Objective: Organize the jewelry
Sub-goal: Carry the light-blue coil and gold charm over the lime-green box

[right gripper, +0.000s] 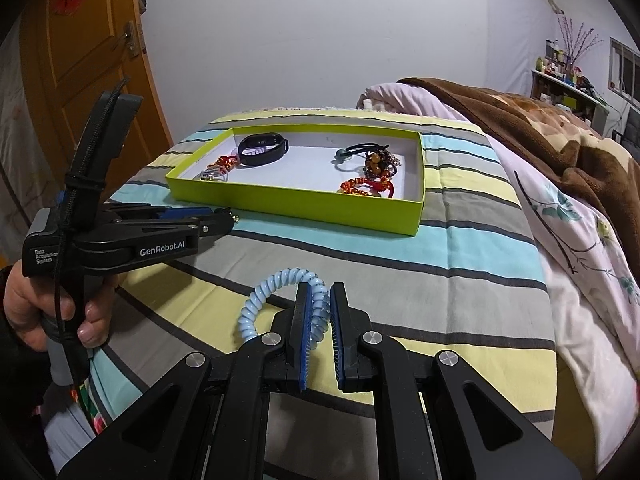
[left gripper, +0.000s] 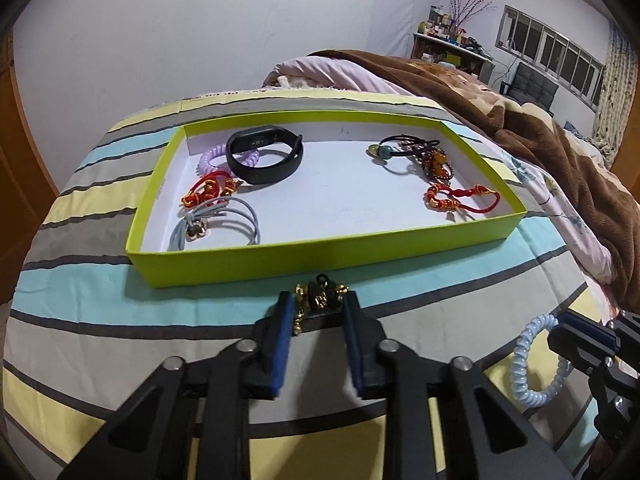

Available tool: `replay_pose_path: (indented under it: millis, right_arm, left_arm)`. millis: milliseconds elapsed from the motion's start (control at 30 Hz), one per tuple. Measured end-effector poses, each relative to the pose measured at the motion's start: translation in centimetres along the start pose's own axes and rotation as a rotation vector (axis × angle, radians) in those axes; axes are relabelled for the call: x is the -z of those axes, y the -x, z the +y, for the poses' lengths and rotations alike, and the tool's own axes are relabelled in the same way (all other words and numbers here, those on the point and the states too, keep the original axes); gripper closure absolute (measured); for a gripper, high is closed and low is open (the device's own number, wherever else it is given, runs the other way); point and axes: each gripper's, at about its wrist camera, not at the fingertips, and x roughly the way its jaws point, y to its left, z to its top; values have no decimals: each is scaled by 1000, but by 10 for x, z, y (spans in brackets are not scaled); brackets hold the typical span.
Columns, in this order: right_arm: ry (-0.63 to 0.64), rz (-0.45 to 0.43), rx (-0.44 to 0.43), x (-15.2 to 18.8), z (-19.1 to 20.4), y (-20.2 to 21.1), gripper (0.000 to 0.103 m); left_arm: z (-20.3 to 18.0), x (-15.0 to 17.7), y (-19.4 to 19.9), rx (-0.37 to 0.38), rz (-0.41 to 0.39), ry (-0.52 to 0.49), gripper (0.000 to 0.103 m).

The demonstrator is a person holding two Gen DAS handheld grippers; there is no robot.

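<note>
Blue-padded left gripper jaws close narrowly around a black-and-gold beaded bracelet. Right gripper clamps a light-blue spiral hair tie.

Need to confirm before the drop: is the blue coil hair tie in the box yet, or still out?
Out. The blue coil hair tie is clamped in the right claw, over the striped bedding, short of the green box.
</note>
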Motion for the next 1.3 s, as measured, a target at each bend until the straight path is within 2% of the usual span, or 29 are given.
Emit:
replay_pose_path:
  millis: [333, 967, 1300]
  right_arm:
    - [-3, -14, 12, 0, -2, 10, 94]
    - [12, -70, 1, -19, 5, 27, 94]
    - [19, -85, 2, -47, 0, 13, 94]
  left_arm:
    - [-2, 2, 15, 28, -46, -8, 85]
    - [1, -3, 80, 38, -182, 3, 85]
    - [8, -19, 77, 40, -198, 4, 85]
